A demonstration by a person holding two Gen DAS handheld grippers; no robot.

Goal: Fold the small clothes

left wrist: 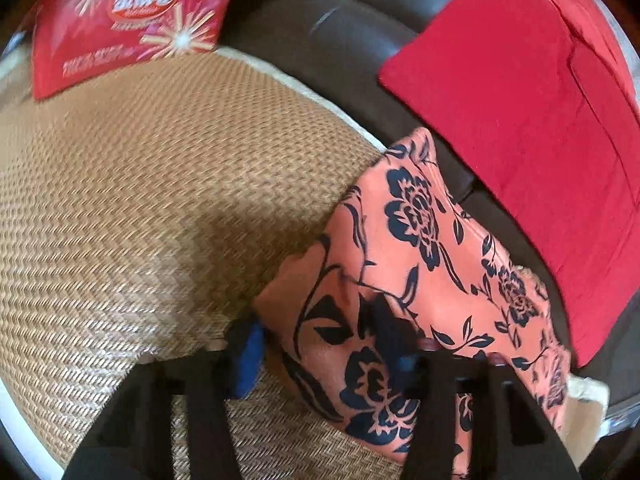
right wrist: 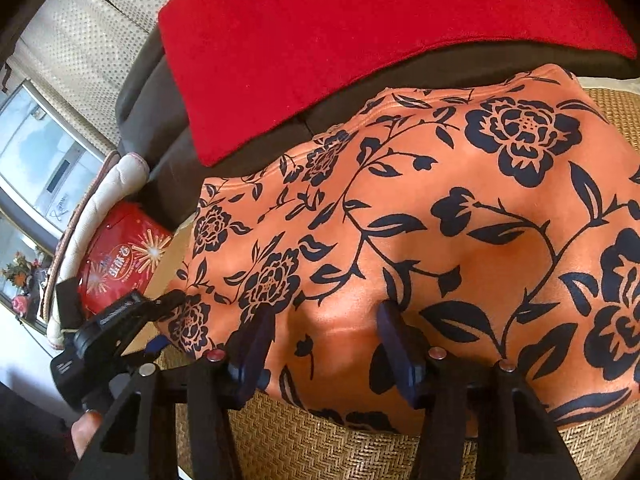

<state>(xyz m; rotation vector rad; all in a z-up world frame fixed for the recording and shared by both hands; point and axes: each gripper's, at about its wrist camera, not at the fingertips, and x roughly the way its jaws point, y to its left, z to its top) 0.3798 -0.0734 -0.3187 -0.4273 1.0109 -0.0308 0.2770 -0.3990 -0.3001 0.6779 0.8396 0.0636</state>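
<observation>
On the woven mat point(right wrist: 304, 444), at its edge beside the dark sofa point(left wrist: 352, 32), lies the floral garment point(right wrist: 440, 216), one side spilling toward the folded red cloth point(right wrist: 320, 40). The left tongs point(left wrist: 332, 354) straddle its corner, and the right tongs point(right wrist: 324, 344) straddle a pinched ridge; neither pair is visibly clamped. Grasping for a fold seems underway; next, both must close, then lift together.
</observation>
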